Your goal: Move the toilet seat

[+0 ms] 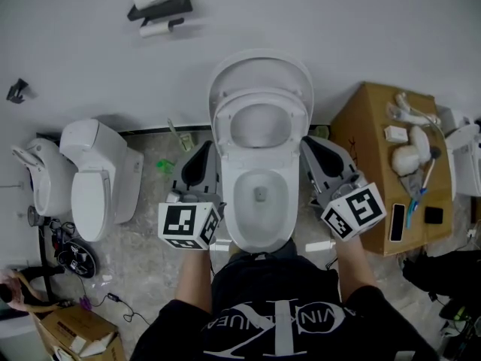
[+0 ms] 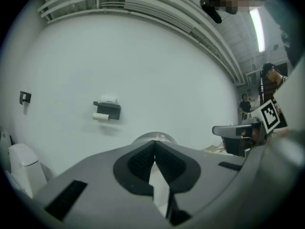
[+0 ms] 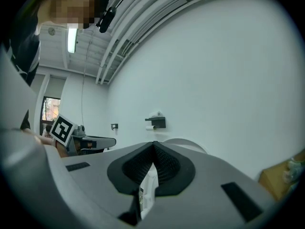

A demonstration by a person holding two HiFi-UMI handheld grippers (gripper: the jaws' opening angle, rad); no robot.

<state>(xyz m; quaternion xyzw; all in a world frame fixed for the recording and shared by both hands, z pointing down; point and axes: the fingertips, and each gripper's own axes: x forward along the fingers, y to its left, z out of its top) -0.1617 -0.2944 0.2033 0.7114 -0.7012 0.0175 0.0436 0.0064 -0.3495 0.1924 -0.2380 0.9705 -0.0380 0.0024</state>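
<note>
We look steeply down at a white wall and a speckled stone floor. A white toilet stands against the wall in the middle, its bowl open towards us. A second white toilet sits on the floor to the left, well apart from the first. A cardboard box stands to the right, with small white items on top.

The lid is raised against the wall. The toilet seat is also up, its ring resting against the lid above the bowl.

We hold the left gripper just beside the bowl's left side and the right gripper just beside its right side. Both point level towards the wall. Each gripper's jaws are pressed together with nothing between them.

A dark toilet paper holder with a white roll hangs on the wall, up and to the left.
</note>
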